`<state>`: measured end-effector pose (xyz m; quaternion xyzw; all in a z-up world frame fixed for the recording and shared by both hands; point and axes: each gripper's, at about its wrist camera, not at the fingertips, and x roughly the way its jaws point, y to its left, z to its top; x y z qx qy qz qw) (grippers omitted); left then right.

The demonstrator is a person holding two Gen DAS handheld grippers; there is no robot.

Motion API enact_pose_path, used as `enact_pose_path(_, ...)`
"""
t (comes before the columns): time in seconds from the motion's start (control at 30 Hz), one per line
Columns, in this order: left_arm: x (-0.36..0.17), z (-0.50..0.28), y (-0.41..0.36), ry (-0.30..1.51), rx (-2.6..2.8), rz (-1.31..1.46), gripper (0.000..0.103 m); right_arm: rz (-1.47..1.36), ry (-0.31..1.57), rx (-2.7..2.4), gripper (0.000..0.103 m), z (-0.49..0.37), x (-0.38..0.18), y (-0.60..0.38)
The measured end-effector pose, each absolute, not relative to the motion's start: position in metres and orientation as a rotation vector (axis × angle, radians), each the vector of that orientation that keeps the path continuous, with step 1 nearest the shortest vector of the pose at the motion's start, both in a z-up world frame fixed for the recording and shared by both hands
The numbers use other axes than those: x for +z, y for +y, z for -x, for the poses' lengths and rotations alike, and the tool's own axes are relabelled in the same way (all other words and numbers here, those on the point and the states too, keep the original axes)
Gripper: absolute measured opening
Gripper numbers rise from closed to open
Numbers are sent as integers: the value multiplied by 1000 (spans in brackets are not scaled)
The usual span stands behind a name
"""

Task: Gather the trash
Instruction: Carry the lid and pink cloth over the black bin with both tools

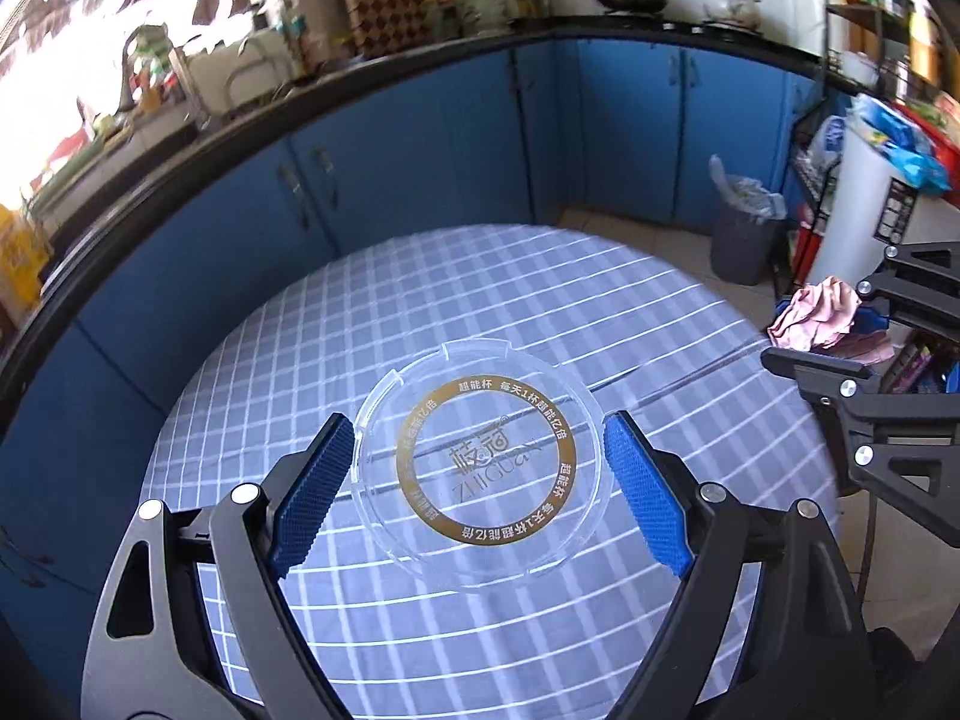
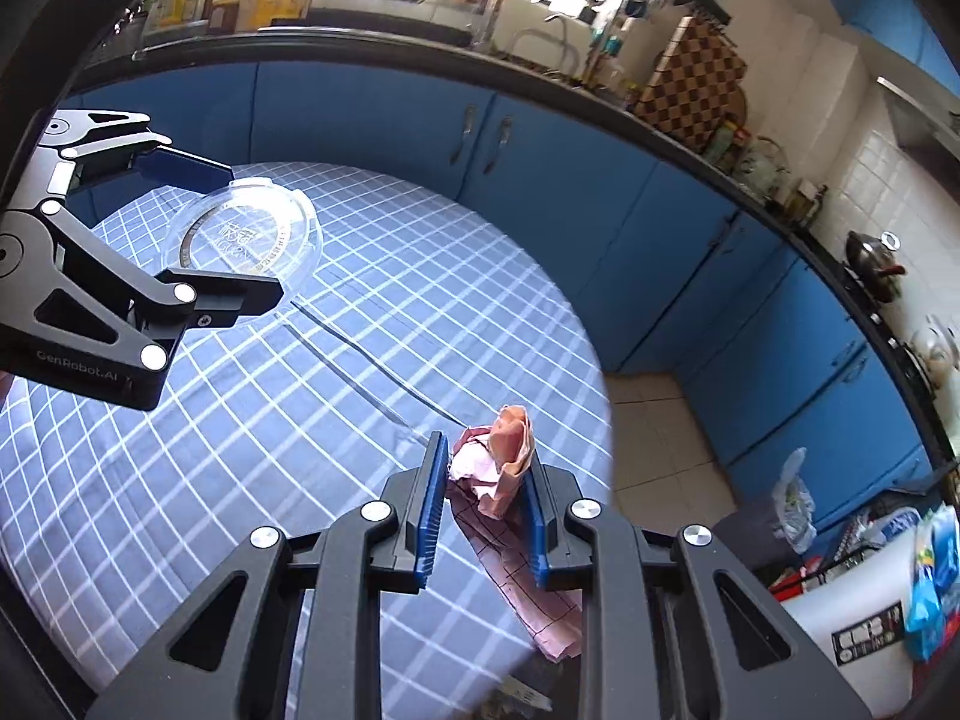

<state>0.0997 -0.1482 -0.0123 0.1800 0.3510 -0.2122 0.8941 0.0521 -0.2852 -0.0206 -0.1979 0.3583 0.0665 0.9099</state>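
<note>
A clear round plastic lid (image 1: 480,468) with a gold ring and printed characters sits between the blue pads of my left gripper (image 1: 477,438), whose pads touch its two edges above the checked tablecloth. The lid also shows in the right wrist view (image 2: 246,234), with the left gripper (image 2: 204,234) around it. My right gripper (image 2: 487,468) is shut on a crumpled pink paper (image 2: 501,456), which hangs down past the pads. The paper also shows in the left wrist view (image 1: 816,318).
A round table with a blue-and-white checked cloth (image 1: 420,312) lies below both grippers. A grey bin with a plastic liner (image 1: 741,228) stands on the floor beyond the table, also in the right wrist view (image 2: 780,516). Blue cabinets (image 1: 372,168) run behind.
</note>
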Motion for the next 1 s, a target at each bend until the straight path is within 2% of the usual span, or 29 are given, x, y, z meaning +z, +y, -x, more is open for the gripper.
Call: enact_pose_path(1.0,29,-24,-295,583,-637,-497,84,299,651,-73,23,35,8,-401)
